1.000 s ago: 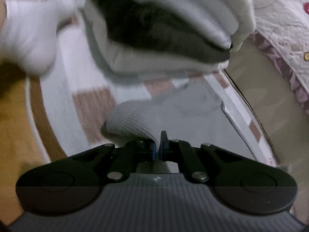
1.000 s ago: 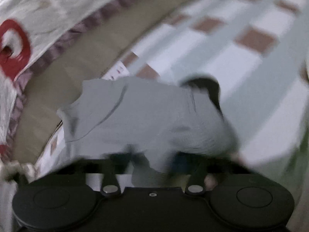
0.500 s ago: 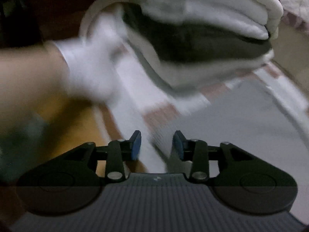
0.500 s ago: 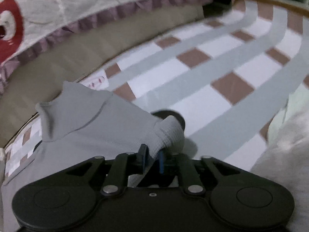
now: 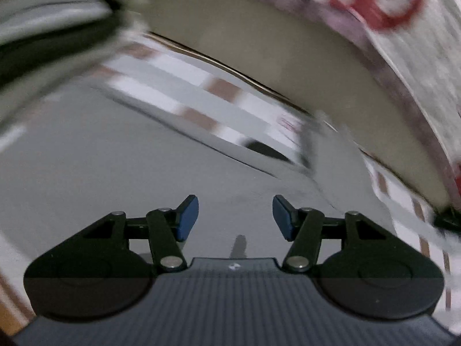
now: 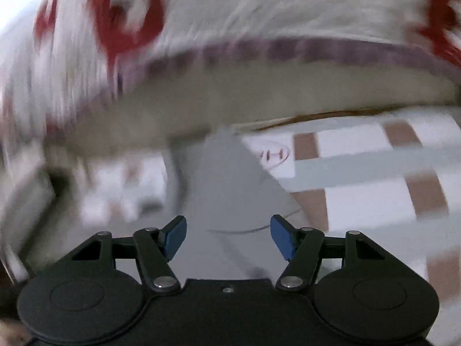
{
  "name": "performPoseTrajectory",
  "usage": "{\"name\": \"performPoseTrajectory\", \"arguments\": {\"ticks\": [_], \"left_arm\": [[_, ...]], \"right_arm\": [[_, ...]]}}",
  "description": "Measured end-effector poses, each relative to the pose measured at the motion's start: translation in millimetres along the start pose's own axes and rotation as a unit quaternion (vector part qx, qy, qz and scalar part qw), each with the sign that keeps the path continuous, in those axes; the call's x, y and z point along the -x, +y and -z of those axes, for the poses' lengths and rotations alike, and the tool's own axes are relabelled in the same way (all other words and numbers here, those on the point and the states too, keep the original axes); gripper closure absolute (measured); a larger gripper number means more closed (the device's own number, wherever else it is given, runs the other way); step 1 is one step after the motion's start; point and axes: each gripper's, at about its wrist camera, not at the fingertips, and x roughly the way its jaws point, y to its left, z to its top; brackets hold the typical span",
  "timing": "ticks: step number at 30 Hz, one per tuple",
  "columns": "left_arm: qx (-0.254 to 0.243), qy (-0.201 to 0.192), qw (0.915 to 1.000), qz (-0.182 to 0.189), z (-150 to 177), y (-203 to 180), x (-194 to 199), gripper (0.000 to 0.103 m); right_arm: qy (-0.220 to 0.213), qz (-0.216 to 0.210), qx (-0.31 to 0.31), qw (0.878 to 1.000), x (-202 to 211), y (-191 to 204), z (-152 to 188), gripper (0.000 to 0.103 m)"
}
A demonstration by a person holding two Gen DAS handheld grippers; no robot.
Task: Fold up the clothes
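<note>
My left gripper [image 5: 235, 217] is opening its jaws with nothing between its two blue pads [image 5: 187, 216]; likewise my right gripper [image 6: 227, 238]. Below both lies one grey garment [image 6: 219, 178] on the checked cloth [image 6: 360, 173]. One folded stack [image 5: 54, 26] sits left, blurred.

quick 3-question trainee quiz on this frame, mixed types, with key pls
1. True or false: the left tongs are clamped on the grey garment.
2. Multiple choice: in the right wrist view, what lies below the gap of the right tongs? A) grey garment B) a shoe C) a plate
3. Fill in: the grey garment lies on a ____-patterned cloth of white, grey and brown.

Key
1. False: the jaws are apart and opening, with nothing pinched between the blue pads.
2. A
3. Checked
</note>
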Motion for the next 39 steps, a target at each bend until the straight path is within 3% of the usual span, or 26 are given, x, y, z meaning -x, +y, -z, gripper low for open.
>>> {"name": "performPoseTrajectory", "arguments": {"ticks": [1, 3, 4, 7, 9, 13, 20, 22, 24, 27, 29, 31, 34, 37, 38, 39], "left_arm": [[-0.017, 0.011, 0.9997, 0.011, 2, -14, -9, 0.044], [-0.051, 0.029, 0.9982, 0.015, -5, -38, -30, 0.044], [-0.062, 0.034, 0.9973, 0.017, -8, -48, -38, 0.044], [-0.097, 0.039, 0.9941, 0.028, -25, -72, -65, 0.042], [-0.115, 0.04, 0.992, 0.032, -41, -85, -89, 0.038], [-0.16, 0.067, 0.9847, 0.022, -62, -110, -132, 0.038], [-0.268, 0.13, 0.9544, -0.017, -73, -163, -194, 0.031], [-0.284, 0.114, 0.9517, -0.028, -73, -171, -202, 0.03], [-0.278, 0.107, 0.9543, -0.025, -75, -169, -208, 0.025], [-0.251, 0.101, 0.9627, -0.014, -82, -162, -217, 0.023], [-0.184, 0.102, 0.9771, 0.03, -88, -148, -216, 0.023], [-0.152, 0.097, 0.9822, 0.053, -92, -141, -218, 0.021], [-0.172, 0.093, 0.9798, 0.04, -98, -148, -227, 0.021], [-0.224, 0.081, 0.971, 0.022, -93, -159, -234, 0.021], [-0.243, 0.073, 0.967, 0.019, -90, -163, -235, 0.023], [-0.262, 0.064, 0.9629, 0.018, -86, -166, -235, 0.037]], "right_arm": [[0.01, 0.025, 0.071, 0.997, -17, 7, -4, 0.033], [0.002, 0.079, 0.201, 0.976, -43, 13, 10, 0.033], [0.01, 0.073, 0.224, 0.972, -53, 7, 15, 0.034], [0.069, 0.011, 0.145, 0.987, -82, -31, 17, 0.041], [0.1, -0.018, 0.089, 0.991, -93, -50, 14, 0.041], [0.117, -0.005, 0.054, 0.992, -103, -69, 10, 0.04], [0.12, -0.02, 0.08, 0.989, -101, -80, 13, 0.041], [0.118, -0.022, 0.095, 0.988, -99, -81, 15, 0.042], [0.117, -0.01, 0.116, 0.986, -100, -75, 16, 0.044], [0.11, 0.0, 0.13, 0.985, -104, -69, 13, 0.044], [0.104, -0.005, 0.122, 0.987, -107, -71, 11, 0.044], [0.097, -0.009, 0.114, 0.989, -109, -73, 9, 0.043], [0.09, -0.003, 0.117, 0.989, -112, -68, 12, 0.042], [0.089, 0.01, 0.128, 0.988, -111, -63, 16, 0.042], [0.089, 0.011, 0.13, 0.987, -110, -63, 16, 0.041], [0.089, 0.009, 0.13, 0.988, -111, -64, 16, 0.041]]}}
